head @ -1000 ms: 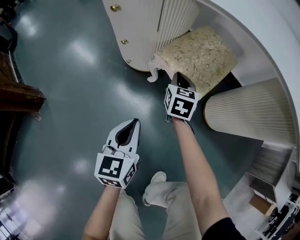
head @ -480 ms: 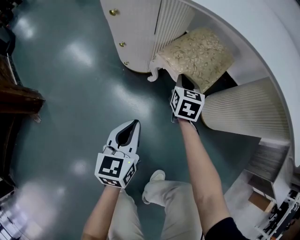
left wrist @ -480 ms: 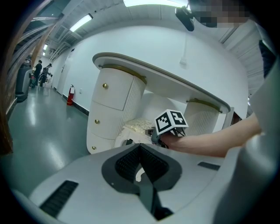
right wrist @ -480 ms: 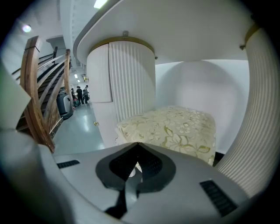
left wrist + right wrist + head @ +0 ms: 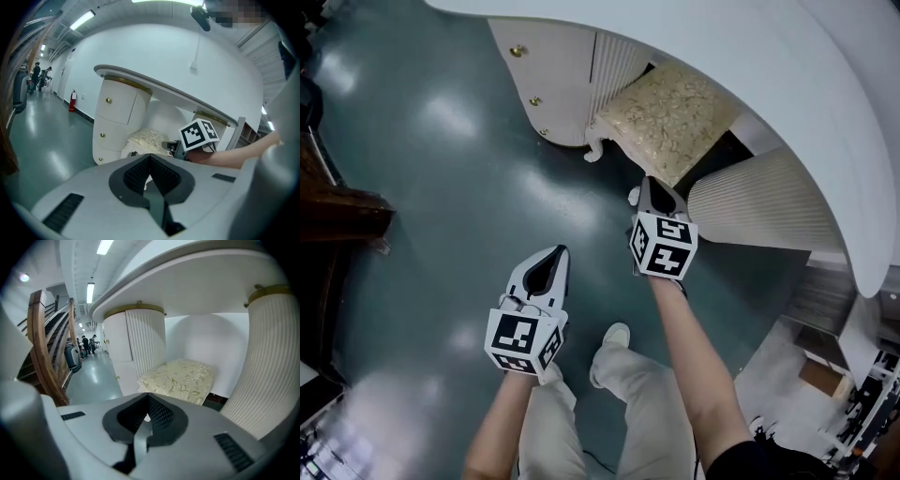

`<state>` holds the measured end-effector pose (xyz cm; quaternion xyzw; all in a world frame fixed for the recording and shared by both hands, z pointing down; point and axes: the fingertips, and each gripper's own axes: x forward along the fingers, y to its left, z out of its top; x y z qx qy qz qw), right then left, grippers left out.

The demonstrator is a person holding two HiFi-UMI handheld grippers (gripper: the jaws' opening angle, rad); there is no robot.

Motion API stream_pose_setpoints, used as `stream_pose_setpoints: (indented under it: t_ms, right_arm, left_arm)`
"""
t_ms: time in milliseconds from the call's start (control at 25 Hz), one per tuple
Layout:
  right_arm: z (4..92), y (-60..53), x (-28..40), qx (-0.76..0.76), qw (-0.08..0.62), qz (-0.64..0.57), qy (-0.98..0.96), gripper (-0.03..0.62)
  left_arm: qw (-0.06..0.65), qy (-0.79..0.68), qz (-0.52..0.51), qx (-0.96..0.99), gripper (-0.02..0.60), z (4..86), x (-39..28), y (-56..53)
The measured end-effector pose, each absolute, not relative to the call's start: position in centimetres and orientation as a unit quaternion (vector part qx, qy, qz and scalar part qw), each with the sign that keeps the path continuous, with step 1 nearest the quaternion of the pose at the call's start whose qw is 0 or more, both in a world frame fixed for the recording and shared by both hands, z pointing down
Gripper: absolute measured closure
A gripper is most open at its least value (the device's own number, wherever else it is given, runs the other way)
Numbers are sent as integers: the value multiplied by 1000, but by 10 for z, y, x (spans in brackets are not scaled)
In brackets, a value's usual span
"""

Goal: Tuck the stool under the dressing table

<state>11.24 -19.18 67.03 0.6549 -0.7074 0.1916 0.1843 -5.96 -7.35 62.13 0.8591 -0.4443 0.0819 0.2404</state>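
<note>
Cream floral-cushioned stool [image 5: 670, 117] upper centre, just above right gripper [image 5: 652, 187]; it and left gripper [image 5: 555, 258] both closed, empty.

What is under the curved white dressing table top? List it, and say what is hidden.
The stool with the cream floral cushion stands between two ribbed cream pedestals. The curved white top covers the cushion's far edge in the head view; most stool legs are hidden.

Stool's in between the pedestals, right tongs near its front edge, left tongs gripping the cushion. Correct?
Not quite: the left tongs grip nothing. The left gripper view shows them shut and empty, and the head view has them over the floor, well short of the cushion. The rest holds.
</note>
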Motion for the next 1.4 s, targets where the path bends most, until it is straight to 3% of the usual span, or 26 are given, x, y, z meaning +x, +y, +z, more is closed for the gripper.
stream_pose_setpoints:
  t_ms: [960, 1400]
  right_arm:
    - [489, 14, 54, 643, 173, 255, -701, 585]
    - [393, 78, 32, 644, 127, 250, -712, 585]
  left_arm:
    - [252, -416, 93, 869, 569, 439, -95, 17]
    - [242, -392, 66, 885, 569, 357, -93, 72]
